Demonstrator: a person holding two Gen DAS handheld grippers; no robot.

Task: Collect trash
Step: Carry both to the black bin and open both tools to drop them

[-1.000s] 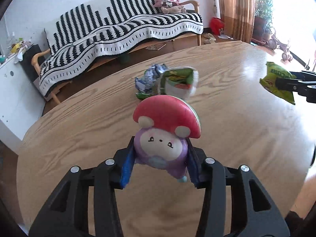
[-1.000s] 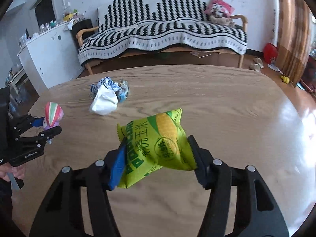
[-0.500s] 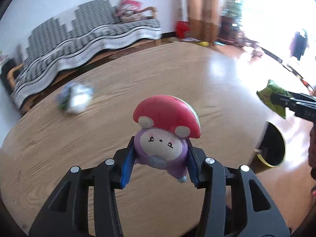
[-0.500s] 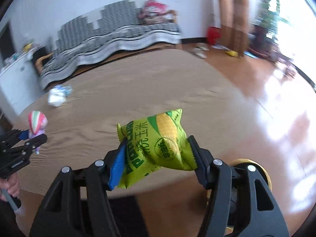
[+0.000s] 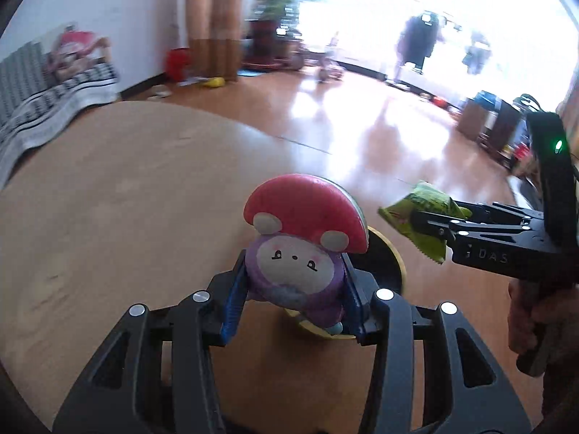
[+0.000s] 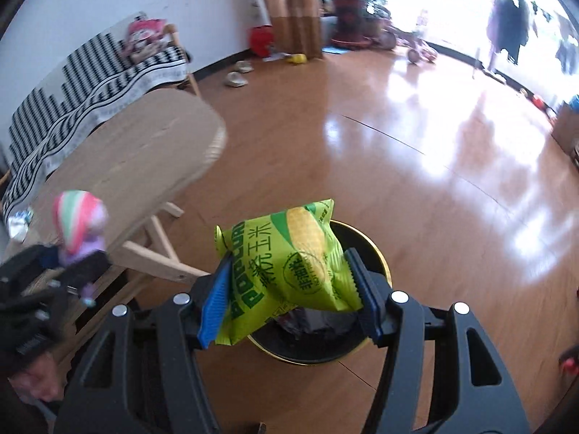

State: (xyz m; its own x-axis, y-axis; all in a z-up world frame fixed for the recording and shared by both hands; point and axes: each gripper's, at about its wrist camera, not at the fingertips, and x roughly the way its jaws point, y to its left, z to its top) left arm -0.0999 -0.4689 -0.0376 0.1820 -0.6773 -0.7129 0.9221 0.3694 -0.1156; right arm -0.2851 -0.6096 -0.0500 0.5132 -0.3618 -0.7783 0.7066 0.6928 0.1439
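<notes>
While both claws are carrying loads, neither item is in the bin yet, so the task is standing at the delivery stage and no drop is showing.

Left claw (image 5: 293, 296): it is clenching a soft purple mushroom-shaped toy with a red cap (image 5: 300, 238), blue pads pressing on both sides of the body. In the left wrist view the toy is hanging over the edge of the round wooden desk (image 5: 126, 199), with the rim of the black round bin with a yellow rim (image 5: 392, 264) showing just behind and below it on the floor.

Right claw (image 6: 289, 300): it is grasping a green-and-yellow plastic popcorn snack bag (image 6: 286, 271), pads pinching it at both sides. In the right wrist view the bag is sitting directly above the bin's open mouth (image 6: 380, 253), clear of the desk edge (image 6: 213, 144), and something dark, apparently a liner or earlier waste, is lying inside.

Judgement on progress: the bag appears ready for release, since the bin is lying straight beneath it. The toy is looking less well placed, being near the bin but partly over the desk edge; it is probably needing a further shift outward before letting go.

Remaining work: a crumpled silvery scrap (image 6: 16, 222) is showing at the far left of the desk in the right wrist view, blurred, so at least one more collection trip is likely pending. Whether other trash is left on the desk cannot be told.
</notes>
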